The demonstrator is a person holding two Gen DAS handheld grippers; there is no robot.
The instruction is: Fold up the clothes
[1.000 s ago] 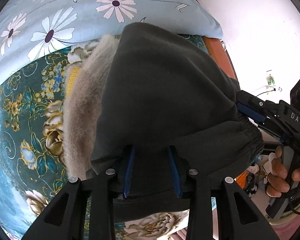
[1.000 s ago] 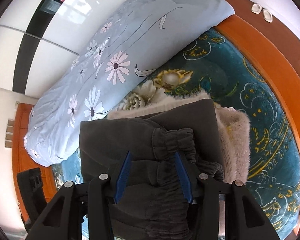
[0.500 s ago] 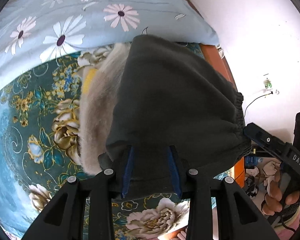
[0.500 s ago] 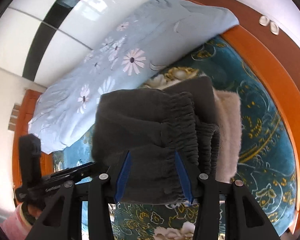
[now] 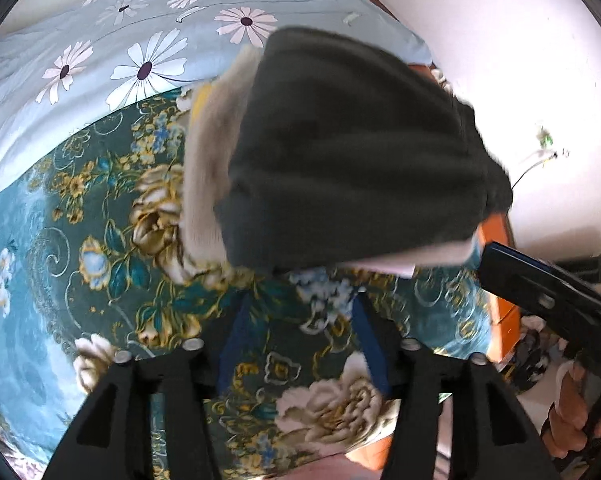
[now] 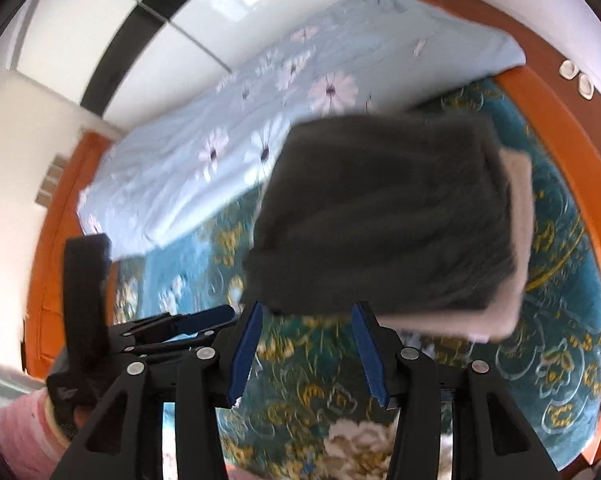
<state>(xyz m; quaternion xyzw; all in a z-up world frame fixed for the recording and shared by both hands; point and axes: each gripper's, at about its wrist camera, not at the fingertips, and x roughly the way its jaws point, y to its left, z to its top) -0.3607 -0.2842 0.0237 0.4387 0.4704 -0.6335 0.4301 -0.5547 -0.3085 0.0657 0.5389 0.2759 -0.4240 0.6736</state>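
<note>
A folded dark grey garment [image 5: 352, 152] lies on top of a folded beige fuzzy garment [image 5: 204, 176] on the teal floral bedspread [image 5: 100, 240]. My left gripper [image 5: 300, 308] is open and empty, just short of the stack's near edge. In the right wrist view the same dark garment [image 6: 384, 216] sits on the beige one [image 6: 516, 216]. My right gripper [image 6: 306, 316] is open and empty, its tips at the stack's near edge. Both views are motion-blurred.
A light blue daisy-print quilt [image 5: 112, 40] lies behind the stack. The orange wooden bed frame [image 6: 572, 128] rims the bed. The right gripper body [image 5: 548, 300] shows at the right of the left wrist view; the left gripper [image 6: 92, 308] at the left of the right wrist view.
Both grippers have let go of the dark garment and pulled back from it. The garment now rests on the beige one, and both jaws have opened wider.
</note>
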